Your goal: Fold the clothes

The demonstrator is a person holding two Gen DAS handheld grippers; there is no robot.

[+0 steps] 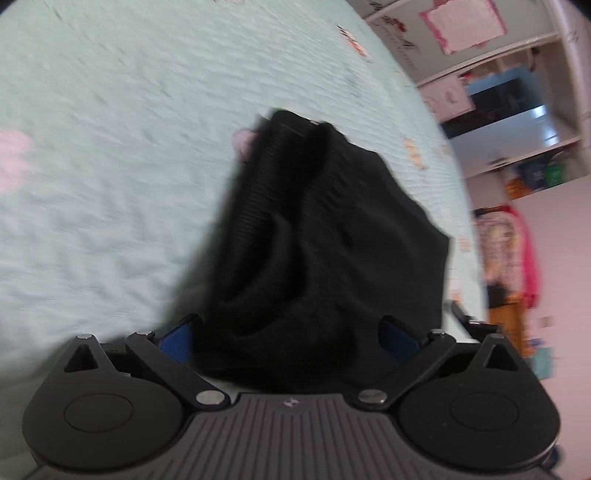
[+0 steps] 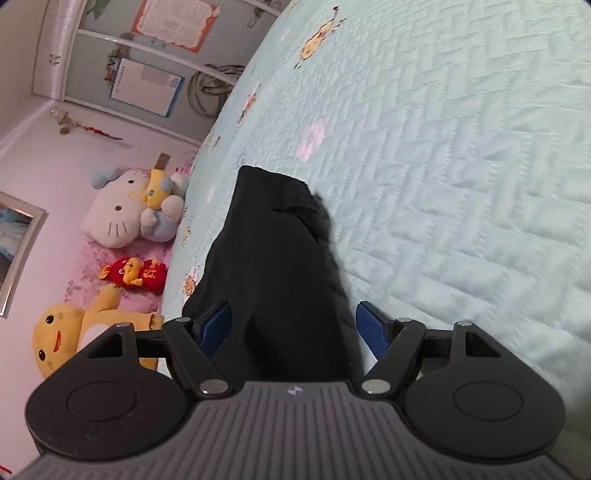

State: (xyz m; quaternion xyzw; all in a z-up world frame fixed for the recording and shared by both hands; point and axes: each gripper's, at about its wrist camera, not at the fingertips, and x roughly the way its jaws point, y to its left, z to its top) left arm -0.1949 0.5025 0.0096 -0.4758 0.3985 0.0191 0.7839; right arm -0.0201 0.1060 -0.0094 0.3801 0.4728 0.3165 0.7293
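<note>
Black ribbed knit garment (image 1: 317, 236) bunched on pale green quilted bed (image 1: 110, 166), long axis running away from both grippers. Left gripper (image 1: 291, 332) fingers spread wide, right gripper (image 2: 291, 328) fingers partly open; fabric lies between both pairs, grip not evident.

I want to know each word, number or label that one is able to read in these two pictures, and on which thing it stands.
No text can be read.
Orange-framed poster: print too small.
Blue-framed sheet: too small.
Red plush toy: yellow signs, unreadable.
Pink-edged paper: blurred.
Emblem on each gripper body: a mark, not letters.
</note>
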